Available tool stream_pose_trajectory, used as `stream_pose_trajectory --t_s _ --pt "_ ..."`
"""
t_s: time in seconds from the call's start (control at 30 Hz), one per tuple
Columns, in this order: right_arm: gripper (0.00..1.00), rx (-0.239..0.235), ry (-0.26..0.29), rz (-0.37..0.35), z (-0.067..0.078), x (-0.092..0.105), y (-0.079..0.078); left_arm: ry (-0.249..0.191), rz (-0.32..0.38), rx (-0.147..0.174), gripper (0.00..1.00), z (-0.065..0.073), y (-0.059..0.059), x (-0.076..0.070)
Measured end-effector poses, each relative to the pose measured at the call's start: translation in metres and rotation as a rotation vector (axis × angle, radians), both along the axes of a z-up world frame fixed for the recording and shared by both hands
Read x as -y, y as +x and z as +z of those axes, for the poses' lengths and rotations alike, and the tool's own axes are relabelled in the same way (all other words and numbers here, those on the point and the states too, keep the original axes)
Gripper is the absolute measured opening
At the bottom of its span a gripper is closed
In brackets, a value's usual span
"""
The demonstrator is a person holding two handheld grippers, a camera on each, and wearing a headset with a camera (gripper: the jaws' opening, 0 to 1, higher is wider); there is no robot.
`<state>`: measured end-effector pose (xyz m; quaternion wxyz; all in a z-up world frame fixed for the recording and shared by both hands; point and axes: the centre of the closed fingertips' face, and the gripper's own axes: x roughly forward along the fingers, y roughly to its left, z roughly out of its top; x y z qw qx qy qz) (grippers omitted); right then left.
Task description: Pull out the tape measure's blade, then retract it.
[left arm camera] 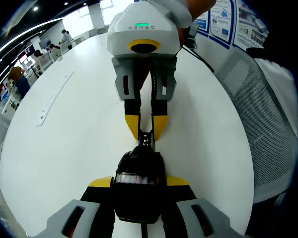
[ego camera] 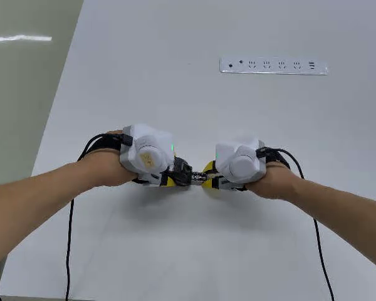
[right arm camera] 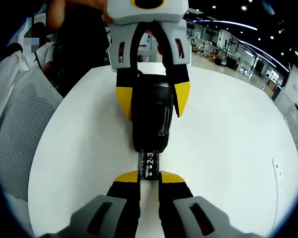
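Observation:
A black tape measure [left arm camera: 140, 186] sits between the yellow-tipped fingers of my left gripper [left arm camera: 139, 182], which is shut on its case. In the right gripper view the same case [right arm camera: 152, 116] lies just ahead, with a short length of blade [right arm camera: 150, 163] marked 2 and 3 showing. My right gripper [right arm camera: 149, 177] is shut on the blade's end. In the head view the two grippers meet tip to tip low over the white table, left gripper [ego camera: 169, 177] holding the tape measure [ego camera: 182, 172], right gripper [ego camera: 207, 179] on the blade [ego camera: 198, 177].
A white power strip [ego camera: 273, 65] lies flat at the far side of the white table [ego camera: 194, 238]. Black cables trail from both grippers toward the near edge. A mesh office chair [left arm camera: 260, 124] stands beside the table; people stand far back in the room.

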<state>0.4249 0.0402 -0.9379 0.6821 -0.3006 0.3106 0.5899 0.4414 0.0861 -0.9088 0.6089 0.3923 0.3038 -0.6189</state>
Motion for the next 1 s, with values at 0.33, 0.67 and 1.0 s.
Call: stream_pose_trajectory --t_s 0.33,0.67,1.0 --pt "0.12 -0.006 -0.004 -0.008 -0.001 0.012 -0.001 0.002 0.005 -0.002 0.33 0.000 0.001 0.000" --pt "0.12 -0.011 -0.009 -0.020 0.001 0.026 -0.004 0.001 0.004 -0.004 0.33 0.000 0.000 0.000" --pt "0.12 -0.013 -0.026 -0.034 -0.002 0.039 -0.003 0.001 0.007 -0.003 0.33 0.000 0.001 0.000"
